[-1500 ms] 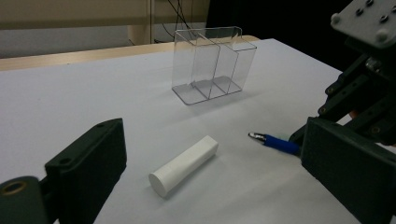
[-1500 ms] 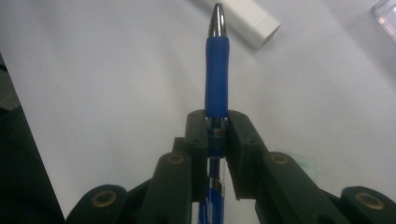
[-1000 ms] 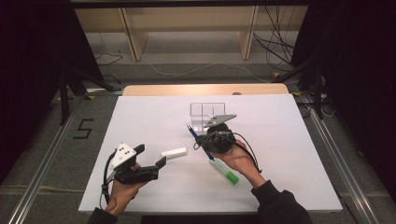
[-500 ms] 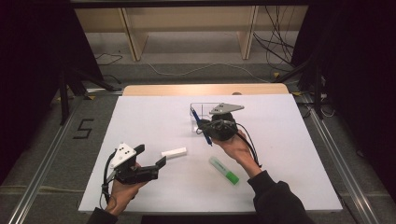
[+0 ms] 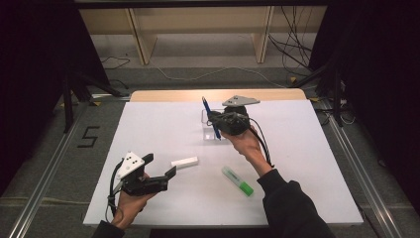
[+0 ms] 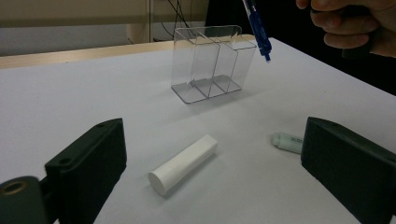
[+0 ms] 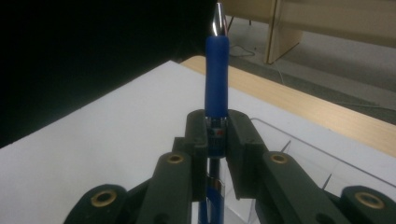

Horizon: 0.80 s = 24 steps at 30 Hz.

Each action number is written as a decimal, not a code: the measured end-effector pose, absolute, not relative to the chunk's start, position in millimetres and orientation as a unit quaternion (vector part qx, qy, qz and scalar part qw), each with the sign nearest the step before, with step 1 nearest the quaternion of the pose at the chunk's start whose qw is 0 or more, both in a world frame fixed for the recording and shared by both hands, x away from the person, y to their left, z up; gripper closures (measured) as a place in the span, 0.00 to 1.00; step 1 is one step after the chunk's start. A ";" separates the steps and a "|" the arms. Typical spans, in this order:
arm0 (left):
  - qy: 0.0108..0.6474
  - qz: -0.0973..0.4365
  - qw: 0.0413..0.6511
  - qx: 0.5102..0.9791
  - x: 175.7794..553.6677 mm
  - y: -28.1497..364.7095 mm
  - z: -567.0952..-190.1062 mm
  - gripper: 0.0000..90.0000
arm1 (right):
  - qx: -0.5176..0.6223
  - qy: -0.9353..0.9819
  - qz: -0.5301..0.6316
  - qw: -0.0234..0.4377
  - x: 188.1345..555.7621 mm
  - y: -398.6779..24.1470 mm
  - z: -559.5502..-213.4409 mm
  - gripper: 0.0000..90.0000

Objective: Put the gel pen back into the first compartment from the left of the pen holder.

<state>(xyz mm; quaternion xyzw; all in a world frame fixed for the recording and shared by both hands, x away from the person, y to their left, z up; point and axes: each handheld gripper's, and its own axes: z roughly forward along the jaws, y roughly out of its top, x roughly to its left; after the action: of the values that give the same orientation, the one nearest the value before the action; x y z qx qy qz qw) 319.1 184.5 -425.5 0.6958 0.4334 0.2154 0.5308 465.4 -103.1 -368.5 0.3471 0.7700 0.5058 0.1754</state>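
Note:
My right gripper (image 5: 219,120) is shut on a blue pen (image 5: 210,115) and holds it steeply tilted just above a clear divided organiser (image 5: 207,133) at the table's far middle. In the right gripper view the pads (image 7: 198,128) clamp the pen (image 7: 217,70) at mid-barrel, its silver tip pointing up. In the left gripper view the pen's lower end (image 6: 261,39) hangs by the organiser's (image 6: 210,63) right end. My left gripper (image 5: 159,165) stands open near the front left, with a white cylinder (image 6: 184,163) lying on the table ahead of its jaws, untouched.
A green highlighter (image 5: 237,181) lies on the white table (image 5: 307,163) near the person's right forearm, and its cap end (image 6: 287,141) sits beside my left gripper's right jaw. A wooden strip (image 5: 163,95) borders the far edge.
The right gripper has carried the blue pen up and away from the person, from beside the green highlighter to above the clear organiser. The left gripper and white cylinder have not moved.

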 end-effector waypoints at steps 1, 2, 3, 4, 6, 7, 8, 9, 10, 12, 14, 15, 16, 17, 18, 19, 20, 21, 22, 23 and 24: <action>0.433 0.215 0.531 0.696 319.2 184.6 -425.5 0.07 | 0.349 0.767 0.509 0.176 466.7 -102.5 -368.0 0.89; 0.433 0.215 0.531 0.696 319.2 184.7 -425.5 0.07 | 0.350 0.765 0.511 0.175 468.2 -102.2 -367.7 0.89; 0.433 0.215 0.531 0.696 319.2 184.7 -425.5 0.07 | 0.353 0.763 0.513 0.176 469.5 -101.4 -367.5 0.89; 0.433 0.215 0.530 0.696 319.2 184.6 -425.5 0.07 | 0.353 0.762 0.513 0.178 470.9 -100.5 -367.5 0.89; 0.433 0.216 0.531 0.696 319.2 184.2 -425.5 0.07 | 0.356 0.760 0.513 0.181 474.1 -98.6 -368.1 0.89; 0.433 0.215 0.531 0.696 319.1 184.1 -425.6 0.07 | 0.358 0.759 0.513 0.181 475.8 -98.0 -368.3 0.89; 0.433 0.215 0.531 0.696 319.1 184.1 -425.6 0.07 | 0.360 0.758 0.513 0.181 477.5 -97.4 -368.7 0.89; 0.433 0.215 0.531 0.696 319.1 184.2 -425.5 0.07 | 0.361 0.757 0.514 0.181 479.8 -96.5 -368.9 0.89; 0.433 0.215 0.530 0.696 319.1 184.2 -425.4 0.07 | 0.362 0.756 0.514 0.182 480.9 -96.3 -368.8 0.89; 0.433 0.215 0.531 0.696 319.1 184.3 -425.4 0.07 | 0.365 0.753 0.516 0.183 484.1 -95.5 -368.3 0.89; 0.433 0.215 0.531 0.696 319.0 184.1 -425.4 0.07 | 0.369 0.750 0.517 0.185 486.9 -94.8 -367.7 0.89; 0.433 0.215 0.531 0.696 318.9 183.9 -425.4 0.07 | 0.369 0.749 0.517 0.186 488.4 -94.5 -367.6 0.89; 0.434 0.215 0.532 0.695 319.0 183.6 -425.5 0.07 | 0.371 0.749 0.516 0.187 489.9 -94.3 -367.5 0.89; 0.434 0.215 0.531 0.695 319.1 183.6 -425.6 0.07 | 0.371 0.748 0.516 0.189 491.4 -94.1 -367.4 0.89; 0.433 0.215 0.531 0.696 319.2 183.6 -425.6 0.07 | 0.371 0.748 0.516 0.193 492.8 -93.9 -367.2 0.89; 0.433 0.215 0.531 0.696 319.2 183.6 -425.7 0.07 | 0.372 0.747 0.516 0.195 494.2 -93.9 -366.8 0.89; 0.433 0.215 0.531 0.696 319.2 183.6 -425.7 0.07 | 0.374 0.745 0.518 0.193 495.6 -94.0 -366.3 0.89; 0.433 0.215 0.531 0.696 319.3 183.7 -425.8 0.07 | 0.374 0.743 0.520 0.193 497.0 -94.0 -365.7 0.89; 0.434 0.215 0.531 0.696 319.4 183.7 -425.9 0.07 | 0.374 0.743 0.520 0.195 498.2 -93.8 -364.9 0.89; 0.434 0.214 0.531 0.696 319.6 183.5 -426.2 0.07 | 0.373 0.742 0.520 0.198 499.3 -93.5 -363.9 0.89; 0.434 0.213 0.530 0.697 319.7 183.6 -426.2 0.07 | 0.373 0.740 0.522 0.200 500.1 -93.2 -362.9 0.89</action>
<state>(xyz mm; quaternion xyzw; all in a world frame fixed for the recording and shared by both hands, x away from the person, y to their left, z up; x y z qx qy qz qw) 319.7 183.6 -426.2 0.6966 0.4343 0.2133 0.5297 500.1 -93.2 -362.9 0.3732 0.7400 0.5225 0.2003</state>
